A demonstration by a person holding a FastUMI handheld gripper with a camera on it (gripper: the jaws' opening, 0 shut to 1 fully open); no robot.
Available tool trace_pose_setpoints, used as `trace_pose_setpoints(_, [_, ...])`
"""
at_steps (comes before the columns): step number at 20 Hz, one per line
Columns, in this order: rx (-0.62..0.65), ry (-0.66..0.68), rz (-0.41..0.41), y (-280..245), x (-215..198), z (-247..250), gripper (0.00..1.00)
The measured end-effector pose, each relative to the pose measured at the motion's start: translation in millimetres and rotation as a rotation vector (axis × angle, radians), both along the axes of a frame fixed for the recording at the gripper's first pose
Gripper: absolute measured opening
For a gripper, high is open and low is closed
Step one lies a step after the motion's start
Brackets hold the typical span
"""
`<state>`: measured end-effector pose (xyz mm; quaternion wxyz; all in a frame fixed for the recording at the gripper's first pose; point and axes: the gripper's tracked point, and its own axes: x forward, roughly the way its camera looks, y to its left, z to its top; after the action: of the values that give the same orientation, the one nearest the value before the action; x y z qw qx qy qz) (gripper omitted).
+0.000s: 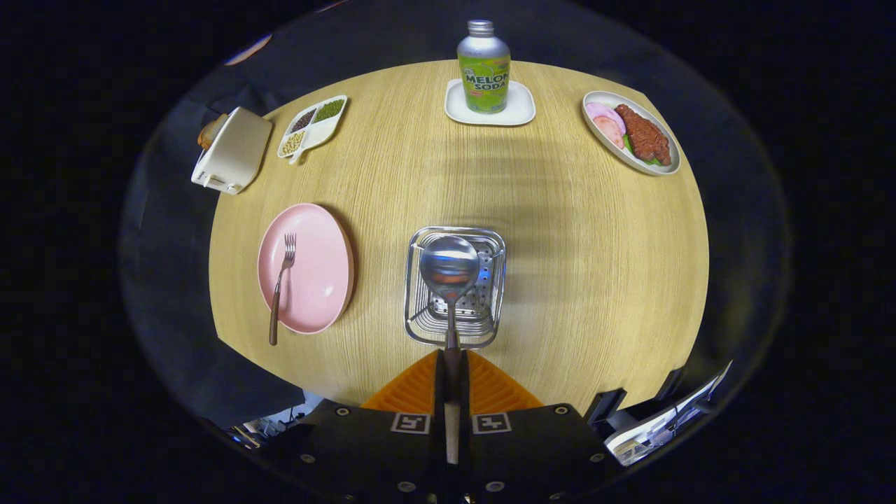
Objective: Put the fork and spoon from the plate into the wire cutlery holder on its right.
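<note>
The table (560, 231) looks like pale wood with fine straight grain and a matt finish. The spoon (449, 269) has a polished, mirror-bright metal bowl and a wood-like handle clamped between the tongs (452, 360). The wire cutlery holder (453, 287) is shiny metal. The plate (315, 273) is smooth and satiny.

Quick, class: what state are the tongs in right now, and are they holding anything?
Tongs: closed on the spoon by its handle, bowl held over the wire cutlery holder.
</note>
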<state>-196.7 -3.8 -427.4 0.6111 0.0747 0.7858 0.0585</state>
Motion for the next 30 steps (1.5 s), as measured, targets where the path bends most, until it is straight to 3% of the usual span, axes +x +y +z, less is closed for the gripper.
trace_pose_setpoints(6, [-0.003, -0.055, -0.065, 1.8, 16.6, -6.3, 0.09])
trace_pose_setpoints(13, [0.027, -0.285, -0.126, 7.4, 57.9, 0.2, 0.10])
trace_pose_setpoints(19, [0.047, -0.439, -0.110, 18.6, 77.4, 11.3, 0.35])
trace_pose_setpoints(22, [0.088, -0.468, -0.100, 36.0, 79.5, 16.0, 0.63])
trace_pose_setpoints(26, [0.149, -0.529, -0.072, 64.3, 86.6, 26.7, 0.79])
trace_pose_setpoints(30, [0.181, -0.576, -0.026, 97.1, 85.9, 34.0, 0.86])
